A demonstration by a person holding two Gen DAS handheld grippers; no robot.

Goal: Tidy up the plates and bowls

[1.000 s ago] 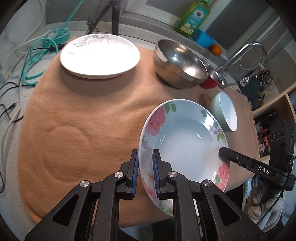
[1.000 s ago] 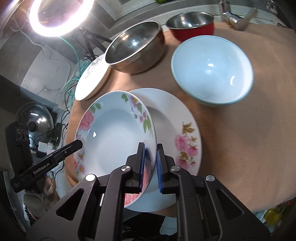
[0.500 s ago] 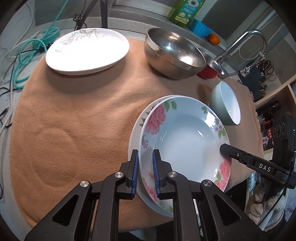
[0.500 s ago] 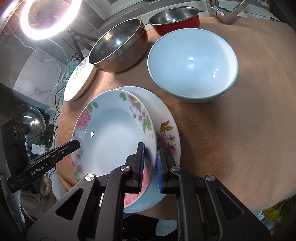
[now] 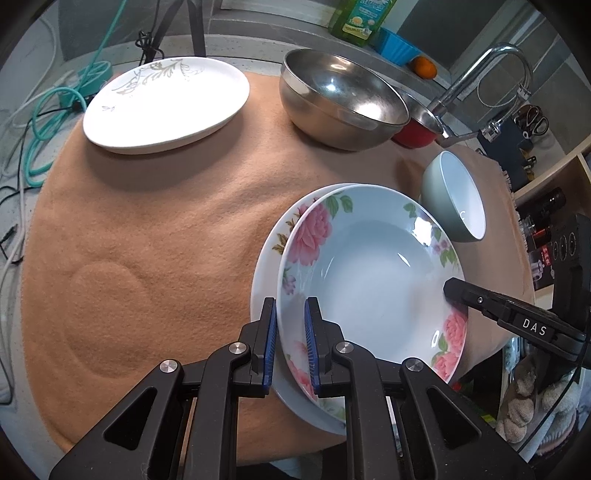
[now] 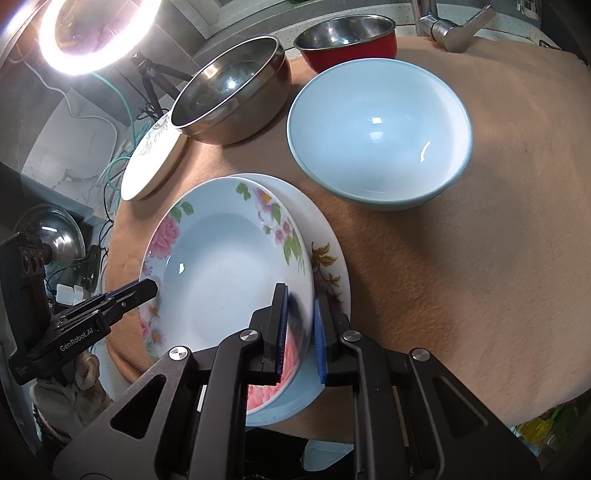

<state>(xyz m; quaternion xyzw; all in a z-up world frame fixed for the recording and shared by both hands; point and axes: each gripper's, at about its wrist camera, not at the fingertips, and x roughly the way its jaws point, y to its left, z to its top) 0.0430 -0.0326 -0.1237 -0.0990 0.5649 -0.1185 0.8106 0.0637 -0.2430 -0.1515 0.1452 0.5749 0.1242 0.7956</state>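
Both grippers are clamped on the same rose-patterned deep plate (image 5: pixel 373 280). The left gripper (image 5: pixel 290 332) pinches its near-left rim between blue pads, and the right gripper (image 6: pixel 300 325) has its jaws closed on the opposite rim. The plate is empty and sits over a second floral plate (image 6: pixel 328 258) lying on the tan cloth (image 5: pixel 166 240) near the table's front edge. Whether it's fully resting on that lower plate or just above it is hard to call, but only a crescent of the lower one shows.

Everything else is empty too. The pale blue-green bowl (image 6: pixel 380 133) stands just beyond the plates, apart from them. Behind it are the big stainless steel bowl (image 5: pixel 343 99) and a smaller red bowl (image 6: pixel 347 40) with a steel inside — those two look like they're touching or nearly so. The white plate with a grey leaf print (image 5: pixel 166 99) sits by itself at the far left of the cloth, well apart from the stacked pair.

A faucet (image 5: pixel 480 74) and a green dish soap bottle (image 5: pixel 360 18) are at the back.
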